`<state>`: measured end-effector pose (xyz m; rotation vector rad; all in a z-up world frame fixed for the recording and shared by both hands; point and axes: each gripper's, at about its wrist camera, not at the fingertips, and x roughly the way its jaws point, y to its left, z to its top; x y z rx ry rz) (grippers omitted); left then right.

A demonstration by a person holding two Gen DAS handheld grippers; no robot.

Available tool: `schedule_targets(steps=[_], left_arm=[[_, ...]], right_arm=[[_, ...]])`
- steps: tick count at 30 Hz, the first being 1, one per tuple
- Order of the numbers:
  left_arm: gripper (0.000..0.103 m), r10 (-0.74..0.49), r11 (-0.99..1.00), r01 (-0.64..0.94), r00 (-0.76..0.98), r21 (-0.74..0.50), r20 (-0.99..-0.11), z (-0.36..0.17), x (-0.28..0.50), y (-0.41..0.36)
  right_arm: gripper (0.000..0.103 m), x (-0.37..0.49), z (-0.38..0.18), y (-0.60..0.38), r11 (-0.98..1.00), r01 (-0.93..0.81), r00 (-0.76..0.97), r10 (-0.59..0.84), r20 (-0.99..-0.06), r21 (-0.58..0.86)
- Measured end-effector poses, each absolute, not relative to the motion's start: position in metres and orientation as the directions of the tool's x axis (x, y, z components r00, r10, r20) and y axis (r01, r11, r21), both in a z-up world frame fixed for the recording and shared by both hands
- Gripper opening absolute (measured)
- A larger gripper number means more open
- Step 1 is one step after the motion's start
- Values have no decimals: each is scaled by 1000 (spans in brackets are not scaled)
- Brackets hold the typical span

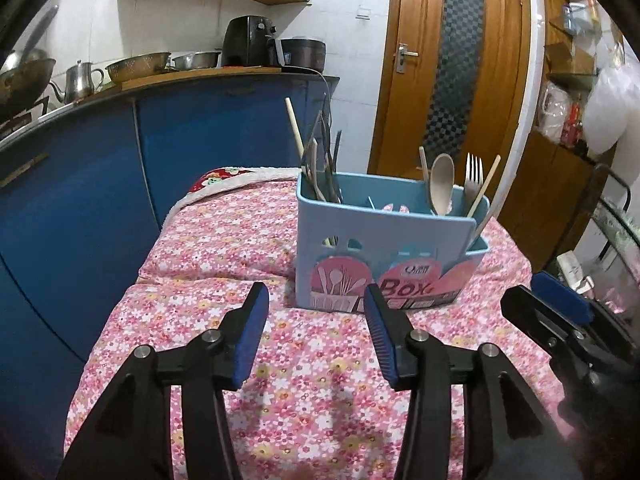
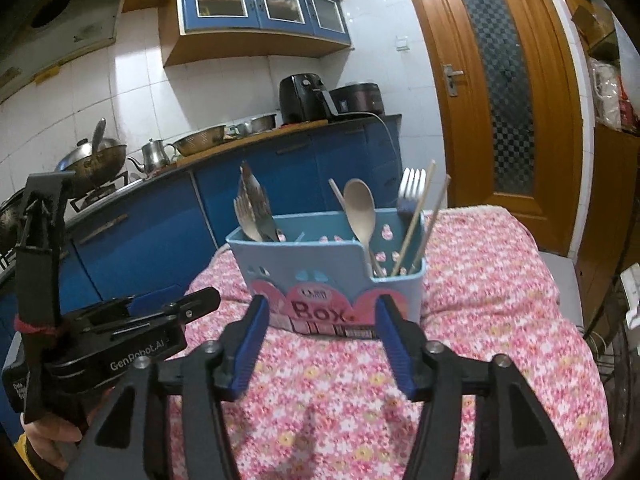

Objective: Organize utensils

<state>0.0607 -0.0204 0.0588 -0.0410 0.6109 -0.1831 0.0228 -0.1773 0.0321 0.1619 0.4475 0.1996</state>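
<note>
Now both claws hang spread and empty over the floral-clothed surface [image 1: 224, 240]; left claw [image 1: 316, 304], right claw [image 2: 320, 316]; just ahead stands the blue utensil box [image 1: 384, 240], upright, holding a spoon [image 1: 442, 184], fork [image 1: 474, 176] and chopsticks [image 1: 482, 192] in its right compartment.

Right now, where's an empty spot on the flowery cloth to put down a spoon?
The flowery cloth is bare left of the blue box, toward the blue cupboards. It is also bare between the box and both grippers. Inside the box, the end pockets are crowded; the spoon and fork share the right one.
</note>
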Motion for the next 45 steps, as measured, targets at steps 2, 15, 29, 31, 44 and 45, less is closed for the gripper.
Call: schedule_targets(steps=[2, 15, 29, 31, 44, 45], left_arm=[[51, -191, 982, 163, 798, -100, -571, 53, 59, -22], [51, -159, 987, 155, 837, -51, -524, 42, 45, -31], [52, -150, 987, 155, 844, -35, -515, 39, 43, -35], [52, -150, 987, 155, 844, -35, -515, 40, 43, -35], [52, -151, 988, 153, 845, -38, -513, 39, 45, -34], [52, -151, 987, 153, 845, -39, -514, 40, 45, -34]], right_arm=[[66, 21, 29, -179, 970, -145, 882, 217, -419, 196], [72, 8, 11, -180, 983, -86, 897, 148, -417, 163], [73, 4, 12, -181, 984, -76, 905, 137, -402, 163], [73, 4, 12, -181, 984, -76, 905, 137, -402, 163], [73, 4, 12, -181, 984, -75, 905, 136, -403, 162], [73, 4, 12, -181, 984, -76, 905, 136, -402, 162]])
